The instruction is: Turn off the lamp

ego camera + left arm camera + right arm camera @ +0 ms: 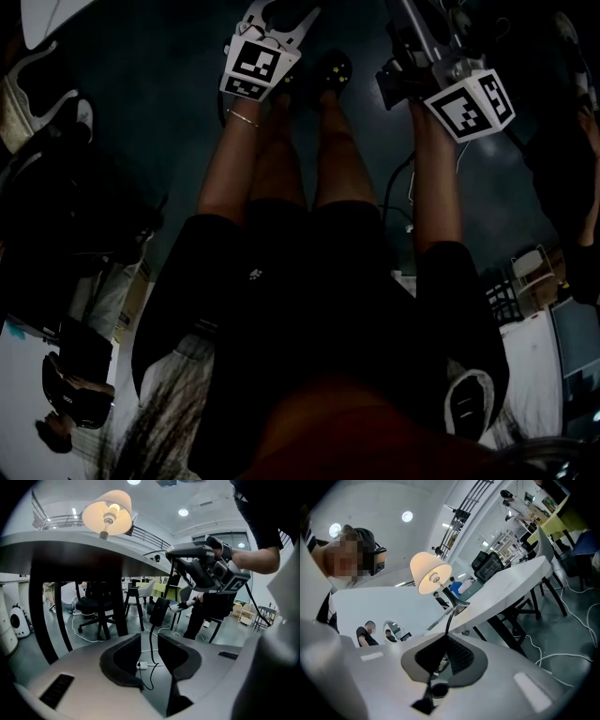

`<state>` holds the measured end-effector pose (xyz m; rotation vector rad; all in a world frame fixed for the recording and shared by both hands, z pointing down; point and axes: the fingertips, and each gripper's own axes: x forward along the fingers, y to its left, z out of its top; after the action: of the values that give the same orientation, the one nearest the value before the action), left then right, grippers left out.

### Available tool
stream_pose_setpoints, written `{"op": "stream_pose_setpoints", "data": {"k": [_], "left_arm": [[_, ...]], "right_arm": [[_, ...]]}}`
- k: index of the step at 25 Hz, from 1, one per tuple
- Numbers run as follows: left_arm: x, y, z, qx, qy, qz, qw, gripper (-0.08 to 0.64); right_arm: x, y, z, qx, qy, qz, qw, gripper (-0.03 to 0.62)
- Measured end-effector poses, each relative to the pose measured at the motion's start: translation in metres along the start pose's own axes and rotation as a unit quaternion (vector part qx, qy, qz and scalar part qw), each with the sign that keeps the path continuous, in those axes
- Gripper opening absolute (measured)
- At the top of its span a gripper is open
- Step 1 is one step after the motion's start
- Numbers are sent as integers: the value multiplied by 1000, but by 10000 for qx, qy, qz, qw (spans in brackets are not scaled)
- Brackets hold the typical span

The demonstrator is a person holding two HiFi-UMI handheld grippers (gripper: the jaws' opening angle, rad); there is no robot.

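Note:
The lamp [108,513] stands lit on the white table [70,545], which I see from below in the left gripper view. In the right gripper view the lamp [430,571] glows above its black cord [449,618]. That cord runs down into my right gripper [443,656], whose jaws are shut on it. From the left I see the right gripper [171,552] held up level, and a black inline switch [158,612] hangs on the cord below it. My left gripper [150,653] sits lower, open, with nothing between its pads. In the dark head view, both show at the top: left gripper [281,19], right gripper [417,42].
Black table legs [40,611] and an office chair [93,606] stand under the table. A white plug [142,665] and loose cables lie on the floor. A person in black [211,611] sits behind. My own legs [281,159] fill the head view.

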<state>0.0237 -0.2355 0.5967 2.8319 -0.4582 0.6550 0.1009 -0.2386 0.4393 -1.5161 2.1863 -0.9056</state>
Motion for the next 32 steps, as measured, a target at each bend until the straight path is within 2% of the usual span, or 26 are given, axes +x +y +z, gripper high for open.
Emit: {"op": "stream_pose_setpoints", "data": {"k": [9, 16, 19, 21, 22, 23, 27, 32], "left_arm": [[30, -6, -4, 124, -55, -387, 9992, 97], [41, -11, -6, 8, -96, -593, 9982, 97], [43, -10, 0, -180, -282, -644, 9974, 97], [42, -10, 5, -163, -369, -662, 9970, 95], [41, -11, 7, -126, -387, -679, 9969, 87], [40, -13, 9, -94, -396, -695, 9968, 44], [33, -18, 12, -56, -411, -657, 9970, 21], [22, -17, 16, -173, -533, -479, 9973, 18]], "right_arm": [[-4, 10, 2, 338, -17, 263, 9991, 9], [-8, 12, 4, 440, 3, 312, 9985, 9], [-5, 13, 6, 578, -78, 390, 9975, 9], [-4, 12, 7, 626, -120, 387, 9972, 9], [-5, 10, 7, 606, -111, 351, 9975, 9], [-7, 9, 7, 577, -103, 319, 9978, 9], [-11, 5, 15, 550, -226, 298, 9978, 9], [-15, -1, 21, 164, -294, 93, 9994, 11]]}}
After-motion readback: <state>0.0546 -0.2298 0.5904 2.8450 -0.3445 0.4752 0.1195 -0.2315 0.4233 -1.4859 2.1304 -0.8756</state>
